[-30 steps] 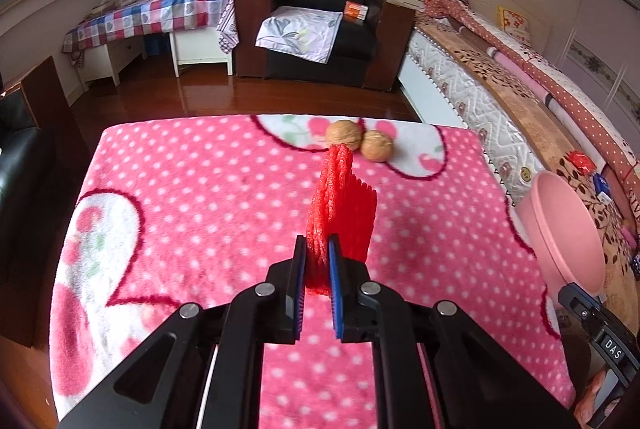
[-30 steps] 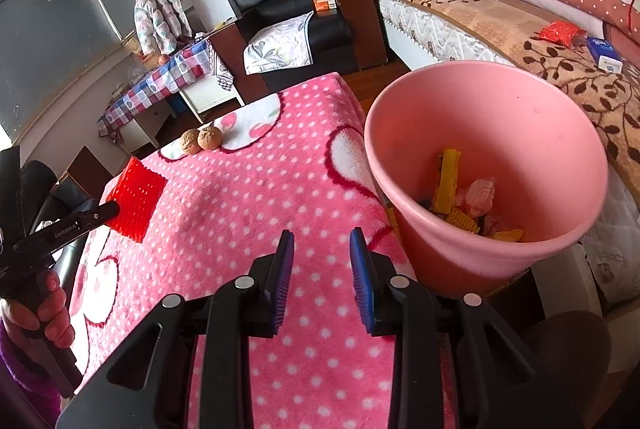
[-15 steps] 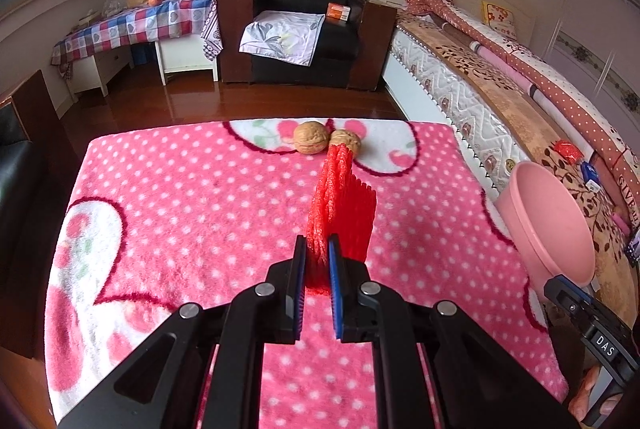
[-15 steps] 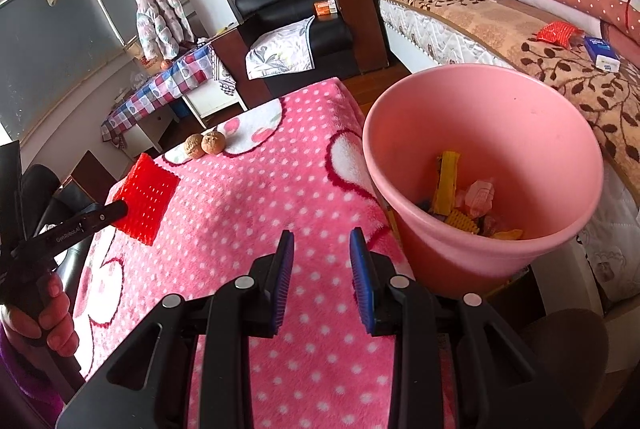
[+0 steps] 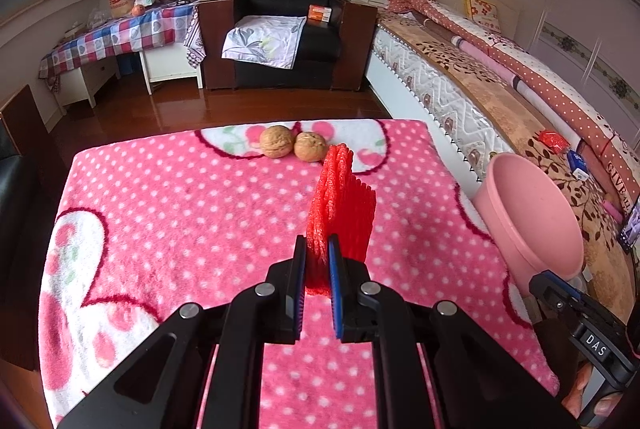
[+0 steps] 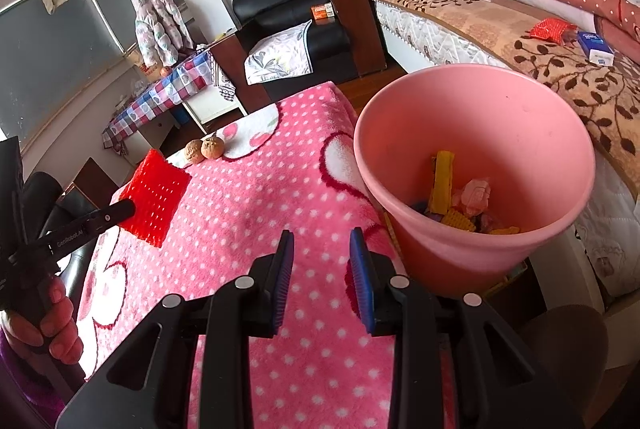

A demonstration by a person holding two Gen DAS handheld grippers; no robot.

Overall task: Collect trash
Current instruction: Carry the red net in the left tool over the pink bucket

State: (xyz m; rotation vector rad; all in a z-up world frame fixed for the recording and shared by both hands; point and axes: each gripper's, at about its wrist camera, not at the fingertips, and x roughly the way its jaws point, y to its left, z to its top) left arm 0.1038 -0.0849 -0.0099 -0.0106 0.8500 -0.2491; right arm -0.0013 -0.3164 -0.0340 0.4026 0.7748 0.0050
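Observation:
My left gripper (image 5: pixel 317 261) is shut on a red foam net sleeve (image 5: pixel 340 201) and holds it upright above the pink dotted blanket (image 5: pixel 180 213). The sleeve also shows in the right wrist view (image 6: pixel 156 195), at the left, held by the left gripper (image 6: pixel 128 207). The pink bin (image 6: pixel 476 165) stands off the table's right edge and holds several scraps (image 6: pixel 460 205). It shows in the left wrist view (image 5: pixel 532 213) too. My right gripper (image 6: pixel 322 269) is open and empty, over the blanket just left of the bin.
Two walnuts (image 5: pixel 292 146) lie at the blanket's far edge; they also show in the right wrist view (image 6: pixel 204 149). A bed (image 5: pixel 500 89) runs along the right behind the bin. A black armchair (image 5: pixel 288 29) and a checked table (image 5: pixel 116 37) stand across the wooden floor.
My left gripper has risen and moved right with the red sleeve, bringing more of the bin into view. The right gripper has stayed nearly still and open.

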